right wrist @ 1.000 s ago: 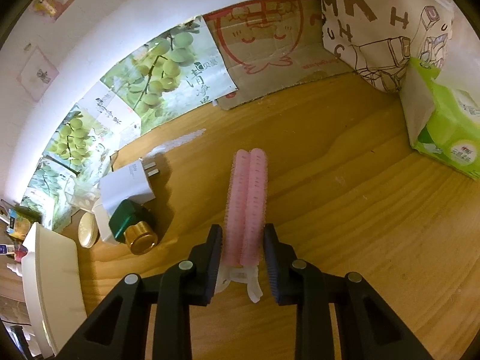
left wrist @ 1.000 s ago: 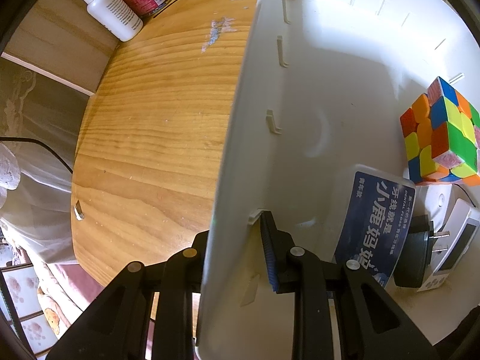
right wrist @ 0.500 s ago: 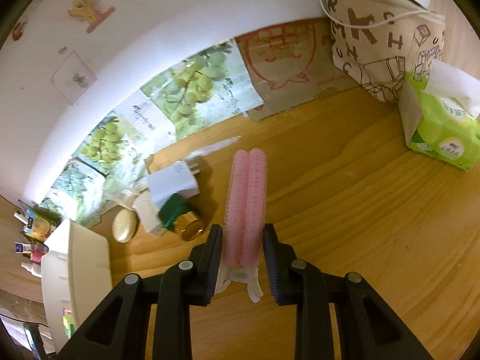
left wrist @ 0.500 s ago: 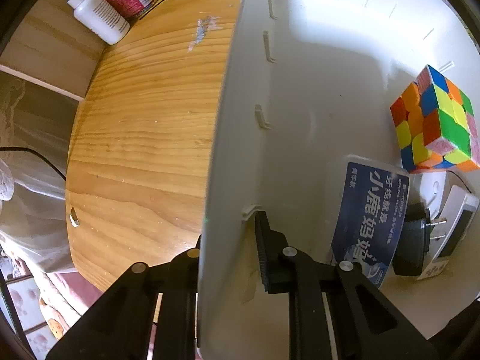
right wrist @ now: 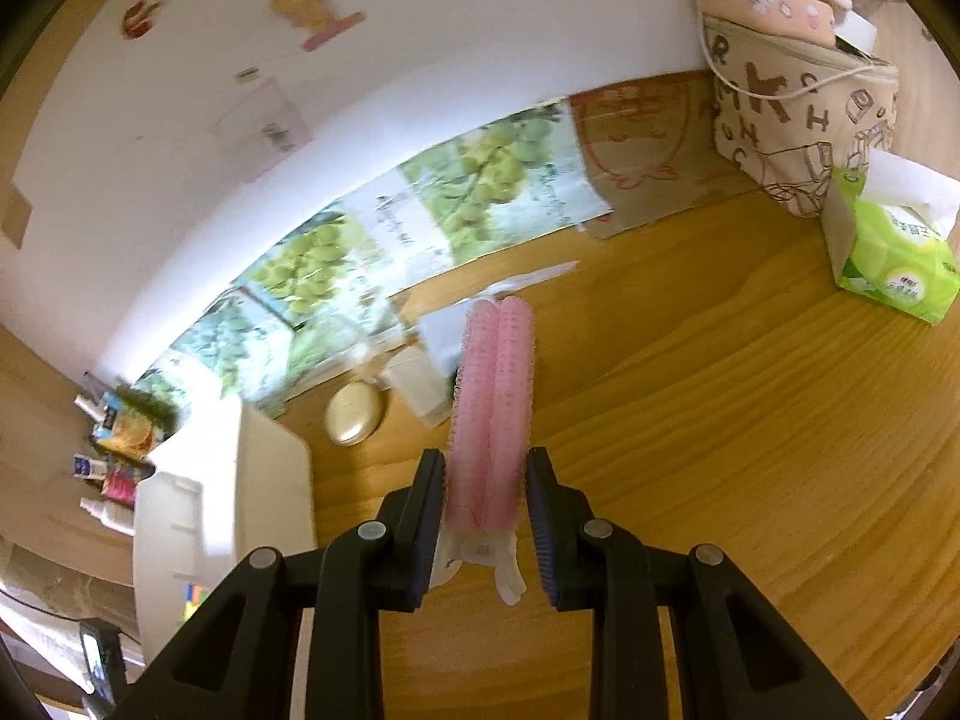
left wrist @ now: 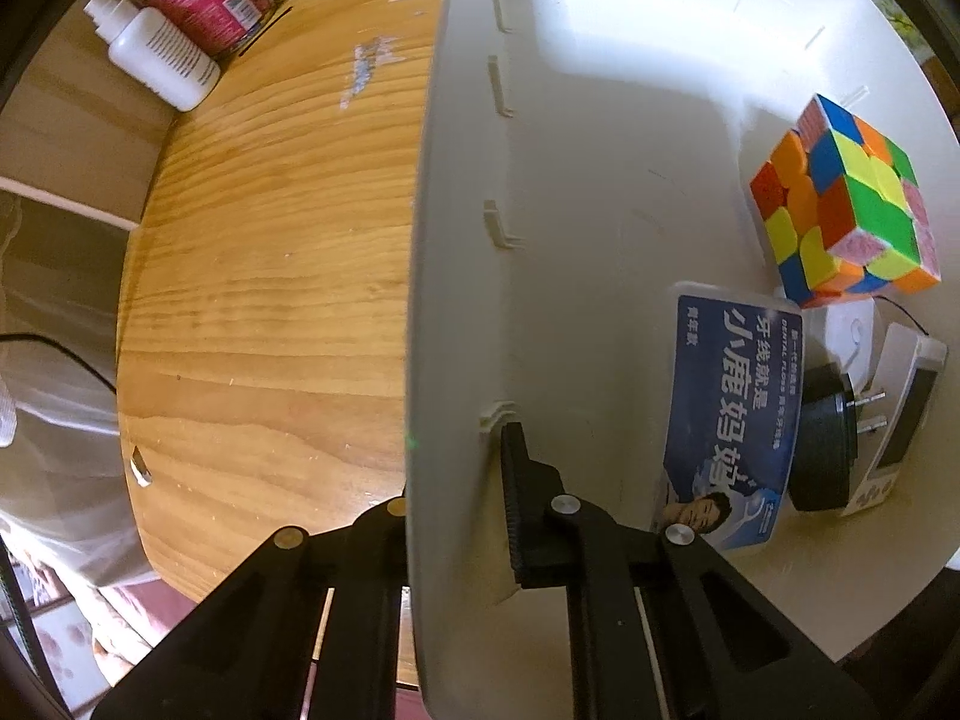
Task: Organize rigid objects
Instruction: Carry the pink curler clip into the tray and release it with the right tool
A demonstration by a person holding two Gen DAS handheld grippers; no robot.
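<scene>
In the left wrist view my left gripper (left wrist: 456, 468) straddles the near wall of a white plastic bin (left wrist: 540, 210). Its jaws are closing: the inner pad lies against the wall and the outer finger is hidden behind it. Inside the bin lie a colourful puzzle cube (left wrist: 840, 210), a blue floss box (left wrist: 726, 408), a black plug (left wrist: 822, 444) and a white device (left wrist: 900, 420). My right gripper (right wrist: 486, 474) is shut on a pink hair roller clip (right wrist: 495, 396), held above the wooden table (right wrist: 720, 450). The white bin (right wrist: 252, 480) shows blurred at the left of the right wrist view.
On the table beyond the roller lie a gold oval case (right wrist: 353, 417) and a white charger (right wrist: 420, 384). A green tissue pack (right wrist: 888, 258) and a printed bag (right wrist: 798, 120) stand at the far right. A white bottle (left wrist: 156, 54) and a red can (left wrist: 204, 0) stand left of the bin.
The left jaws have narrowed onto the bin wall. The right gripper has lifted and drawn back with the pink roller, so the table objects look smaller and the bin has come into view.
</scene>
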